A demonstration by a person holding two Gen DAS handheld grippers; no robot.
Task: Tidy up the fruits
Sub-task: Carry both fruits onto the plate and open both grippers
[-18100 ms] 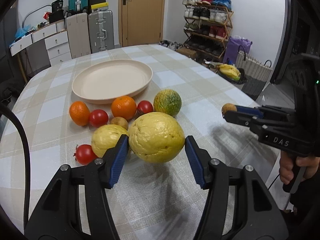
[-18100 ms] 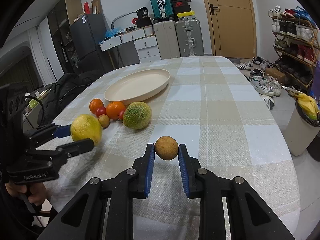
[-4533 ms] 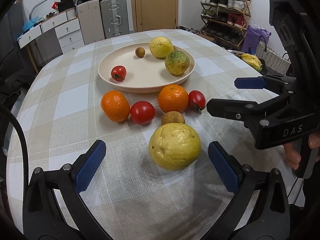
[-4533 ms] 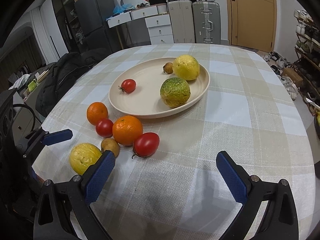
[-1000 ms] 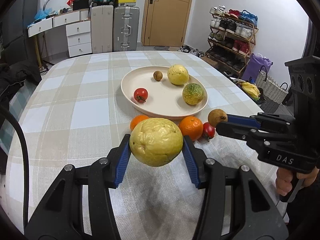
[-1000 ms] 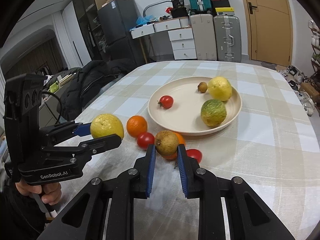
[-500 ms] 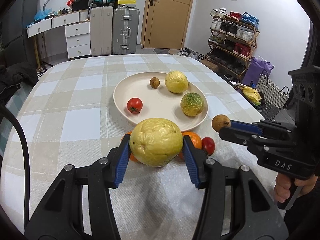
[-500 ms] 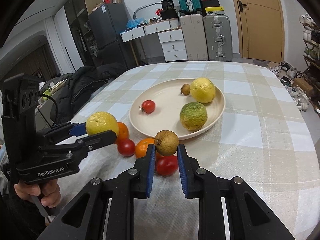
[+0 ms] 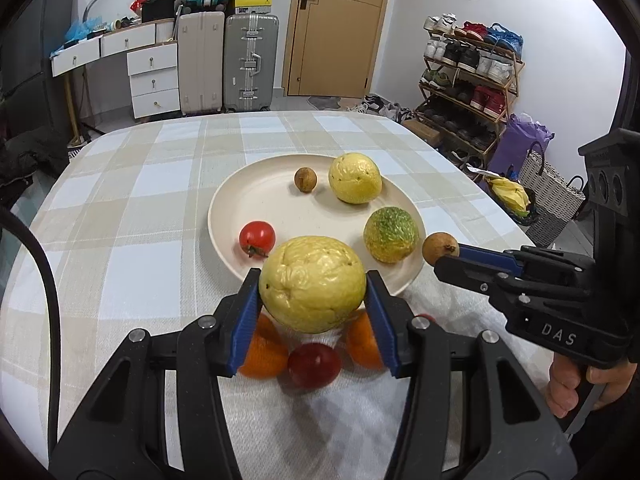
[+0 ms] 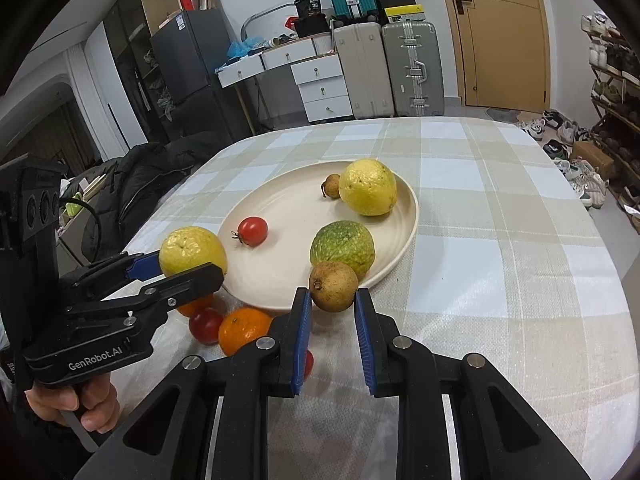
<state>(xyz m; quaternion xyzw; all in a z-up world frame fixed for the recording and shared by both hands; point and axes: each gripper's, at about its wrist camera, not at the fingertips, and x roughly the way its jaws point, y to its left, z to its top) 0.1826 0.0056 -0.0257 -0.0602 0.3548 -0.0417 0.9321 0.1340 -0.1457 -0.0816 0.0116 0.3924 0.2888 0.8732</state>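
Left gripper [image 9: 312, 300] pinches large wrinkled yellow fruit [image 9: 313, 283], held over near rim of round cream plate [image 9: 224, 208]. Right gripper [image 10: 333, 312] clamps small brown round fruit [image 10: 333, 286] at plate edge. Advice: carry both past rim, set into bare spots, release low to avoid rolling.

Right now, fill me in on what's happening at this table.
A person is sorting fruit onto a plate with two handheld grippers. The left gripper is clamped on a big yellow fruit, the right gripper on a small brown fruit, both at the plate's near edge. Four fruits already sit on the plate. Two oranges and tomatoes wait on the tablecloth.
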